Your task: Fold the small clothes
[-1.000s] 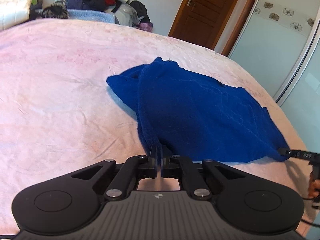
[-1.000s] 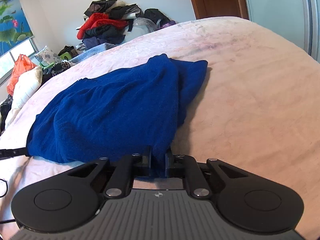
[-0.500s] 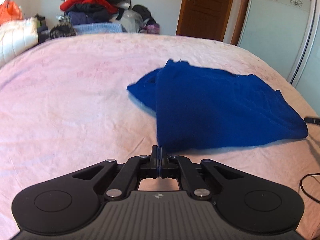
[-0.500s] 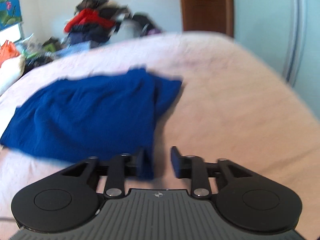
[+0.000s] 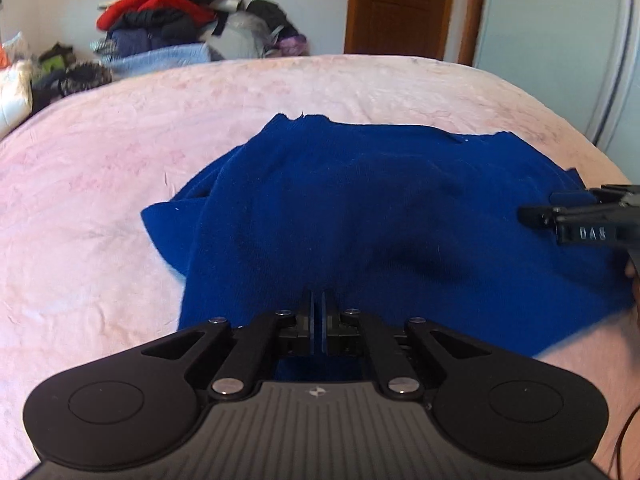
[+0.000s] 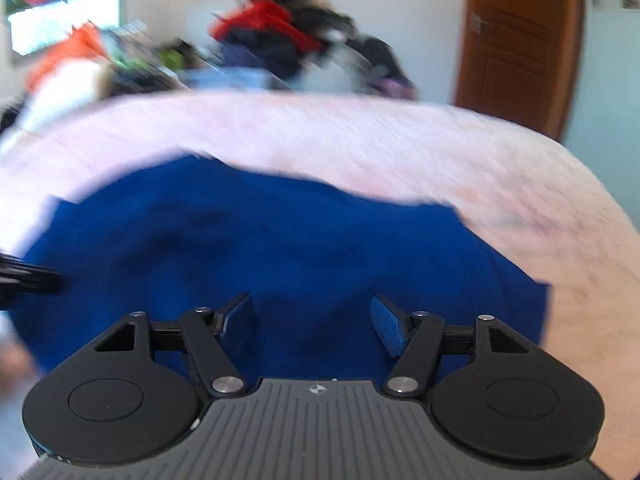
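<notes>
Pink bedspread covers the whole bed, lightly wrinkled, w/ a heap of clothes past its far edge against the white wall – red garment on top, dark ones under it, pale blue cloth at the base. Brown wooden door stands right of the heap, then a pale wardrobe panel at far right; right wrist view is blurred but shows a bright window upper left & an orange item below it
</notes>
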A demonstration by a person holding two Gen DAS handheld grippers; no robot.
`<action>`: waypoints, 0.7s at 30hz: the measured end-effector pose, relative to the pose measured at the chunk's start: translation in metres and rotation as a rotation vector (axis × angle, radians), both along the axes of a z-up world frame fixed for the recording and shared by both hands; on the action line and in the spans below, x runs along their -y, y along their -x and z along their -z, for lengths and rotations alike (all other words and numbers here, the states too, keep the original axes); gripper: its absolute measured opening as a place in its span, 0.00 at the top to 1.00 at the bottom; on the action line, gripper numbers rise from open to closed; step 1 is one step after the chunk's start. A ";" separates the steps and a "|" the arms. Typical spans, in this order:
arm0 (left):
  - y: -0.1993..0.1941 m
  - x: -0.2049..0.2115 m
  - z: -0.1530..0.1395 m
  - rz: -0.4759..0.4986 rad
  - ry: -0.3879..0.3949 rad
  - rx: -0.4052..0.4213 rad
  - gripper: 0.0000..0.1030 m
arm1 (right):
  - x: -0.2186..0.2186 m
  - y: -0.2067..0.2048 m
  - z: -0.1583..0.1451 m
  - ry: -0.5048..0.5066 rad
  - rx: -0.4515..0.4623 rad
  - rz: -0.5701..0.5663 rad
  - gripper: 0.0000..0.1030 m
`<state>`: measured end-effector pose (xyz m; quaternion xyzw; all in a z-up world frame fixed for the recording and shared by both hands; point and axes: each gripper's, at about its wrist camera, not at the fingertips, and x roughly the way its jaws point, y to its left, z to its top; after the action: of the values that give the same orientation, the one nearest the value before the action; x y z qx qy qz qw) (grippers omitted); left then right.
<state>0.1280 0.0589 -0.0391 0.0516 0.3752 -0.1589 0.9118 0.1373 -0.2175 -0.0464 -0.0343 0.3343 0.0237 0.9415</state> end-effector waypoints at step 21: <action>0.030 0.037 0.001 -0.224 -0.059 0.073 0.19 | -0.023 0.041 0.008 -0.034 0.043 0.013 0.01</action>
<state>0.0981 0.0217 -0.0400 0.0418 0.3497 -0.0430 0.9349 0.0966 -0.1949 -0.0548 -0.0165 0.3136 0.0227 0.9491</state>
